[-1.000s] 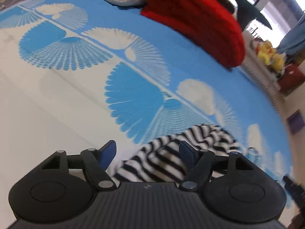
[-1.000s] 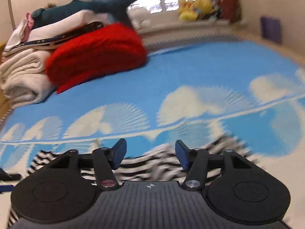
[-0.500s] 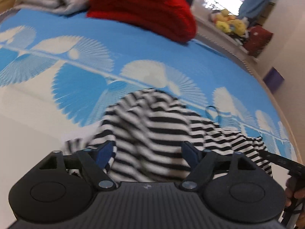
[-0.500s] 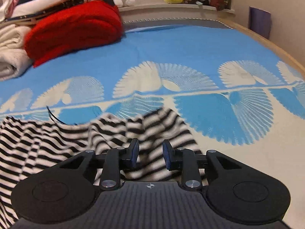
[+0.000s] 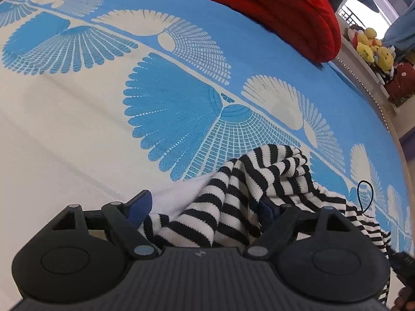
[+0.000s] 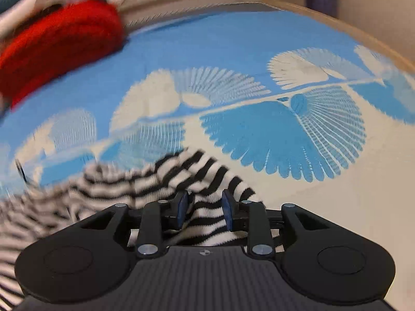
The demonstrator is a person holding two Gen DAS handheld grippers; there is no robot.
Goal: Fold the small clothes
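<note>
A small black-and-white striped knit garment (image 5: 262,181) lies bunched on a blue and cream patterned bed cover (image 5: 168,103). My left gripper (image 5: 205,208) is open, its blue-padded fingers (image 5: 138,204) wide apart with striped folds between them. In the right wrist view the garment (image 6: 160,178) is blurred. My right gripper (image 6: 203,208) has its jaws close together on a fold of the striped cloth.
A red folded blanket (image 5: 272,7) lies at the far side of the bed, also in the right wrist view (image 6: 54,49). Yellow plush toys (image 5: 371,49) sit on a sill at the right. A thin black cord loop (image 5: 364,194) lies by the garment.
The right gripper's jaws have stayed narrowed on the striped cloth and its view has swung, now blurred. The left view has swung so less garment shows; the left jaws stay wide.
</note>
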